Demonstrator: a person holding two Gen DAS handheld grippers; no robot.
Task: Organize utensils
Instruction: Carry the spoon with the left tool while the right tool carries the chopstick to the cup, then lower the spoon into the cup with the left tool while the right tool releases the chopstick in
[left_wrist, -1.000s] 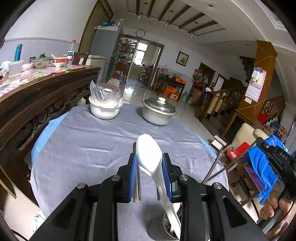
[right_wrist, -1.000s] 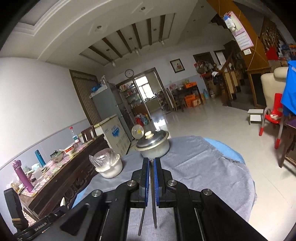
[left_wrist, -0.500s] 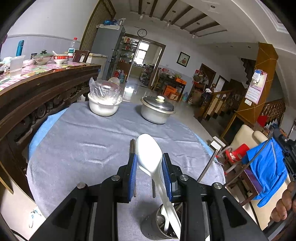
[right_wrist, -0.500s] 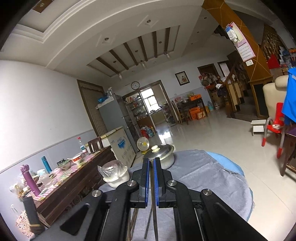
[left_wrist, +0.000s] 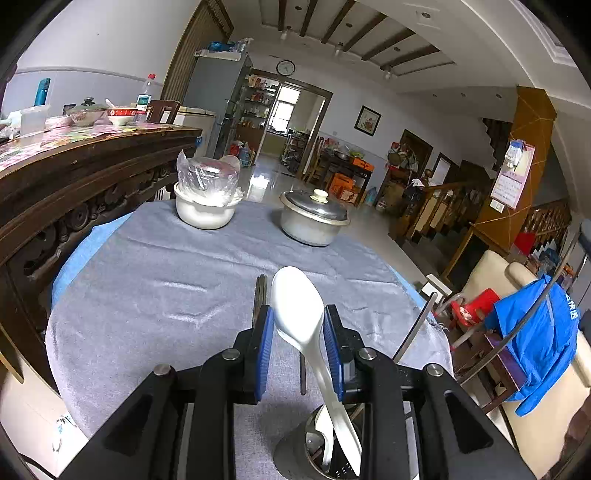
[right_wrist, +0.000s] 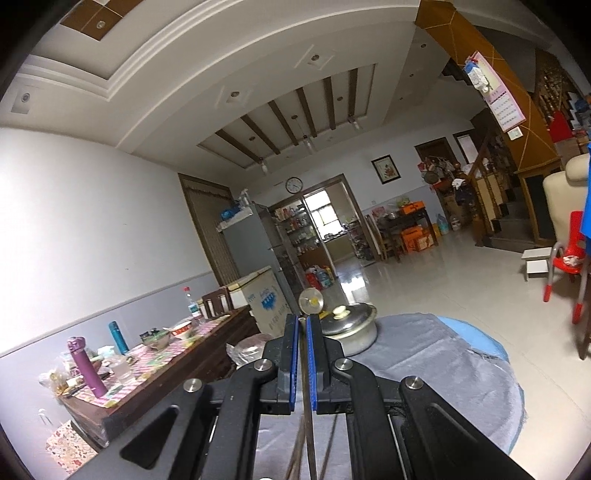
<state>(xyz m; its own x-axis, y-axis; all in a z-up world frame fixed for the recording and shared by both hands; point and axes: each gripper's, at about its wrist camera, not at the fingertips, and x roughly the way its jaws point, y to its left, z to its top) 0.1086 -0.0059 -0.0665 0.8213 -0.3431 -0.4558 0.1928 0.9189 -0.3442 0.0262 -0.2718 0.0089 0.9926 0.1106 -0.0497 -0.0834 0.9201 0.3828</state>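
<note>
A glossy white plastic serving spoon (left_wrist: 297, 308) stands bowl-up, pinched at its neck by the left gripper (left_wrist: 298, 345), its handle dipping into the perforated steel utensil cylinder (left_wrist: 320, 453) on the grey cloth-covered round table (left_wrist: 147, 295). Beyond that cylinder lie dark chopsticks (left_wrist: 260, 295). The right gripper (right_wrist: 302, 360), held level, is pressed together on a thin dark chopstick (right_wrist: 308, 435).

A home — fridge (right_wrist: 255, 243), staircase (left_wrist: 454, 206), dining table (left_wrist: 155, 280).

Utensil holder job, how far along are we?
Partly done: the perforated metal utensil holder already contains the white plastic spoon's handle, with the left tool around it. The right tool is shut on a thin dark chopstick. More dark chopsticks remain on the grey tablecloth.
</note>
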